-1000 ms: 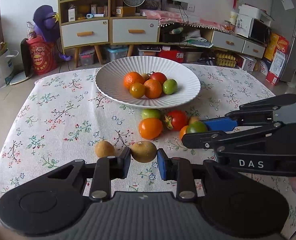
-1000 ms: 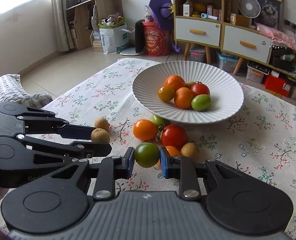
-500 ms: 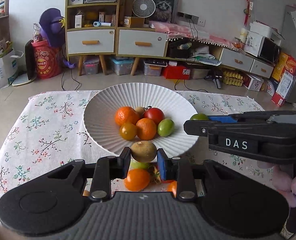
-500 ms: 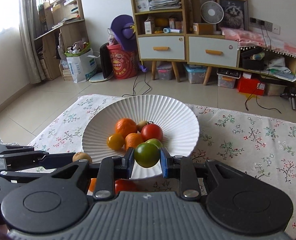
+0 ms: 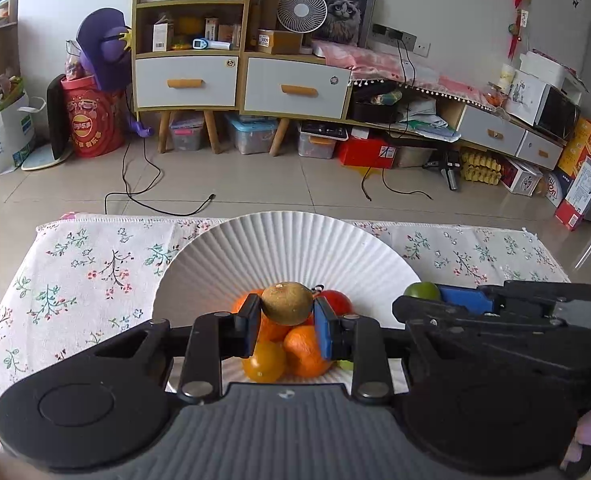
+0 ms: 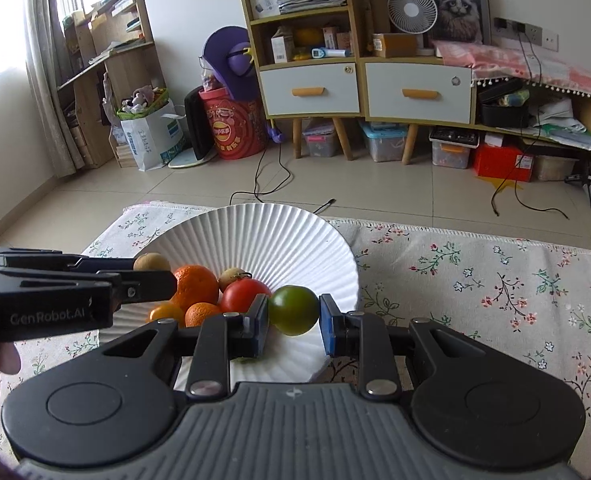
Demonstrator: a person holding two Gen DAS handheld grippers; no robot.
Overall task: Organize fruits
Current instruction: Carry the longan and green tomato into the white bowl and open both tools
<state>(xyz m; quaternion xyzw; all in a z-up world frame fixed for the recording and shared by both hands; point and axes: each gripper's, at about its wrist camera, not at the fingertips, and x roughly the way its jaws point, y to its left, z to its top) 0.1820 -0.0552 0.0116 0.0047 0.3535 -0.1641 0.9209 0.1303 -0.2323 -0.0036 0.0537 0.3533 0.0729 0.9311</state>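
Note:
My left gripper (image 5: 287,318) is shut on a brown kiwi (image 5: 287,304) and holds it above the fruit pile in the white ribbed bowl (image 5: 287,240). My right gripper (image 6: 293,322) is shut on a green tomato (image 6: 294,310) and holds it over the bowl's near right part (image 6: 279,236). In the bowl lie oranges (image 6: 196,286), a red tomato (image 6: 245,296) and a small yellow fruit (image 5: 264,362). The right gripper also shows in the left wrist view (image 5: 423,300), the left gripper in the right wrist view (image 6: 151,276).
The bowl stands on a table with a floral cloth (image 6: 475,276). Its far edge (image 5: 95,220) is just behind the bowl. Beyond are the tiled floor, cables and a cabinet (image 5: 239,76). Fruit on the table near me is hidden by the grippers.
Both grippers have risen from the table and moved forward over the bowl, each carrying its fruit. The loose fruit on the cloth has dropped out of view.

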